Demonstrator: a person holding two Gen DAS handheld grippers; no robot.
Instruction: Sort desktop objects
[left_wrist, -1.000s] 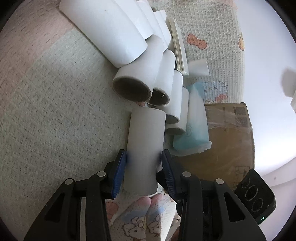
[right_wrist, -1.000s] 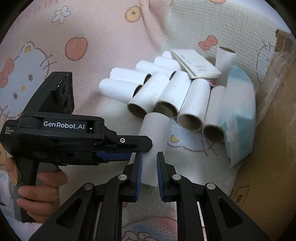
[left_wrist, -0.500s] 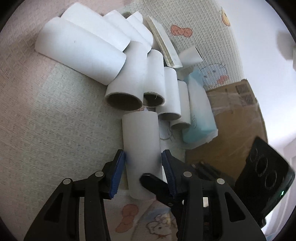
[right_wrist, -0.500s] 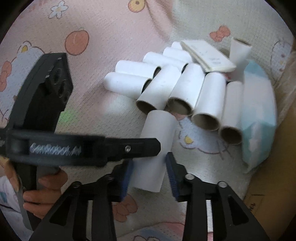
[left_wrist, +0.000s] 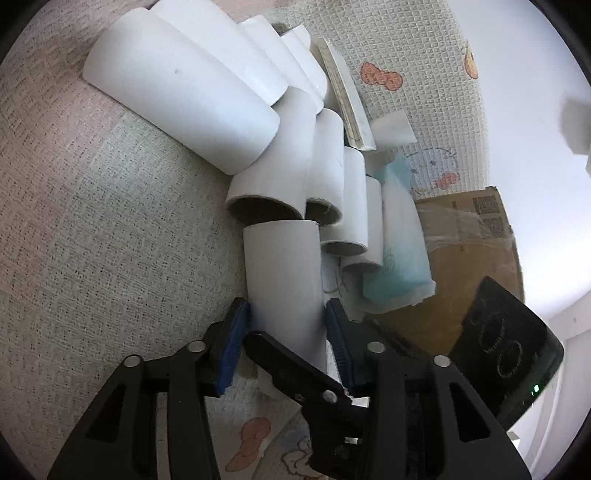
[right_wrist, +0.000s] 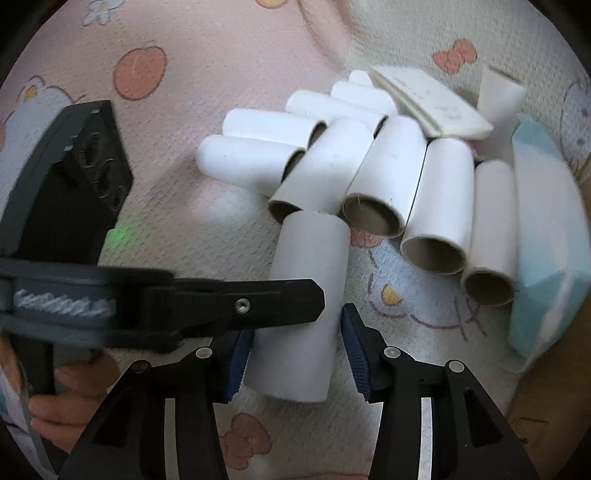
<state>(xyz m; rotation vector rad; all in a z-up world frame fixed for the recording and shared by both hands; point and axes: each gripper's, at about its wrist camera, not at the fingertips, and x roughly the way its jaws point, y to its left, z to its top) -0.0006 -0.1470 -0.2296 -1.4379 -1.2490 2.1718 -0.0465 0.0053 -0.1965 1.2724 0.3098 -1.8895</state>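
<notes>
A white cardboard tube (right_wrist: 306, 295) lies on the cartoon-print mat (right_wrist: 207, 48), its far end against the open ends of a row of like tubes (right_wrist: 436, 206). My right gripper (right_wrist: 297, 360) straddles its near end. Its jaws are opening, and the blue pads stand just off the tube's sides. In the left wrist view the same tube (left_wrist: 284, 273) sits between the pads of my left gripper (left_wrist: 286, 343). These jaws are opening too, with a thin gap at the left pad. The left gripper's finger (right_wrist: 258, 302) crosses over the tube in the right wrist view.
Several more white tubes (left_wrist: 184, 92) are piled behind the row. A thin booklet (right_wrist: 432, 103) leans on them. A blue-and-white tissue pack (right_wrist: 546, 240) lies at the row's right end, against a cardboard box (left_wrist: 465, 266). A hand (right_wrist: 70, 384) holds the left gripper's handle.
My right gripper's jaws went from shut to wide and came down around the tube's near end. The left jaws widened off the tube, and the left view rolled slightly.
</notes>
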